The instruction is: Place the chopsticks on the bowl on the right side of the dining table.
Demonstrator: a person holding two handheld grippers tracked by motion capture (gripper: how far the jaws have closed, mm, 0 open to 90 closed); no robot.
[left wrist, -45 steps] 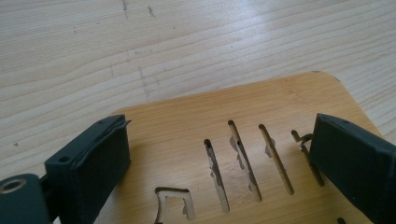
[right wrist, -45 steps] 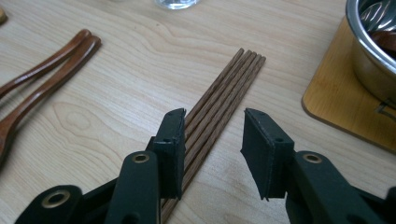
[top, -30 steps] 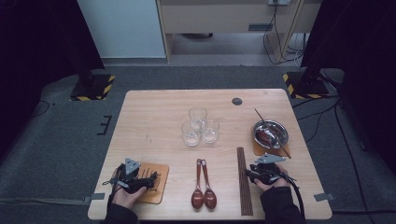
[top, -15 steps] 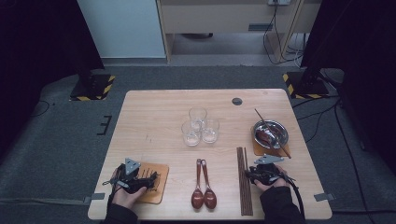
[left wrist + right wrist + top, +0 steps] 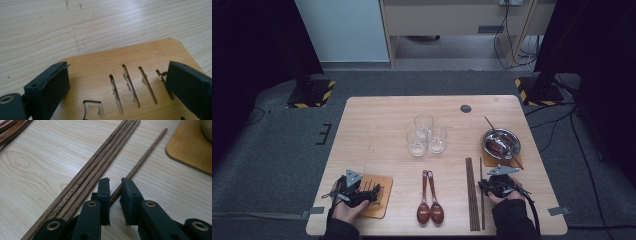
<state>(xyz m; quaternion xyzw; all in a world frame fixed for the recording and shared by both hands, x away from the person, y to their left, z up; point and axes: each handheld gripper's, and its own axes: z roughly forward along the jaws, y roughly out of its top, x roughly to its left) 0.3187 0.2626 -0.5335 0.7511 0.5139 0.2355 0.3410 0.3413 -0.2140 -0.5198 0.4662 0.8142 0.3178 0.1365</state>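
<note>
The left gripper (image 5: pixel 353 192) rests at the table's (image 5: pixel 377 130) seven o'clock corner, over a slotted bamboo mat (image 5: pixel 140 62). Its jaws stand wide apart with nothing between them but the mat's surface below. It looks parked there, out of the way while the other hand works.

At six o'clock two brown spoons (image 5: pixel 430 205) lie side by side, bowls toward the person, and three glasses (image 5: pixel 426 135) cluster at the centre. They seem laid out as parts of place settings.

Right of the spoons, at five o'clock, a bundle (image 5: pixel 471 192) of chopsticks lies straight along the table. A single chopstick (image 5: pixel 142 161) lies apart from it, just to its right. This stick looks to be the thing in hand.

The right gripper (image 5: pixel 498 184) sits low over the near end of that stick. Its jaws have just been closing and now stand narrowly apart. In the right gripper view the stick runs from one o'clock down into the gap between them. Whether the pads already pinch it I cannot tell; the stick lies flat on the wood.

At three o'clock a steel bowl (image 5: pixel 502 141) sits on a second mat (image 5: pixel 190 150), with a utensil leaning in it.
</note>
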